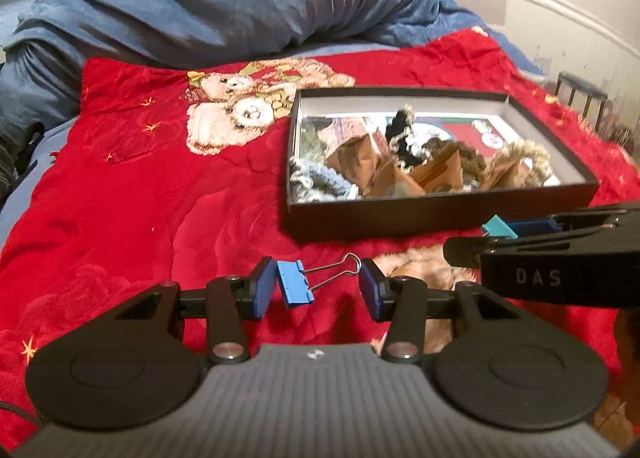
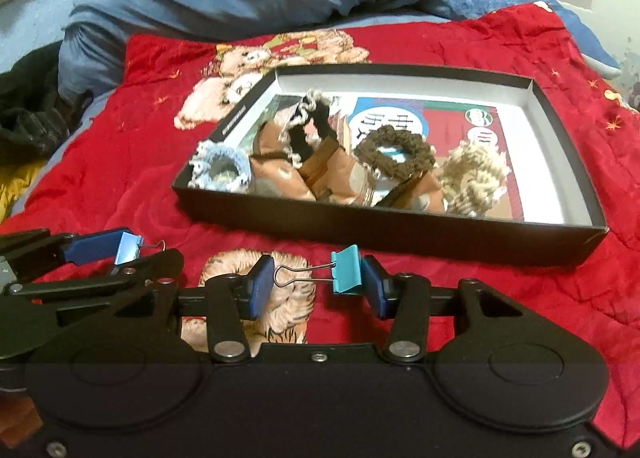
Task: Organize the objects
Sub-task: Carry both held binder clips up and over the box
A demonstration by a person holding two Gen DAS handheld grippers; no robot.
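We hold a blue metal binder clip pinched lengthwise in the left gripper and a teal binder clip likewise in the right gripper, both short of the shallow black cardboard box, so carry them over its near wall before releasing.
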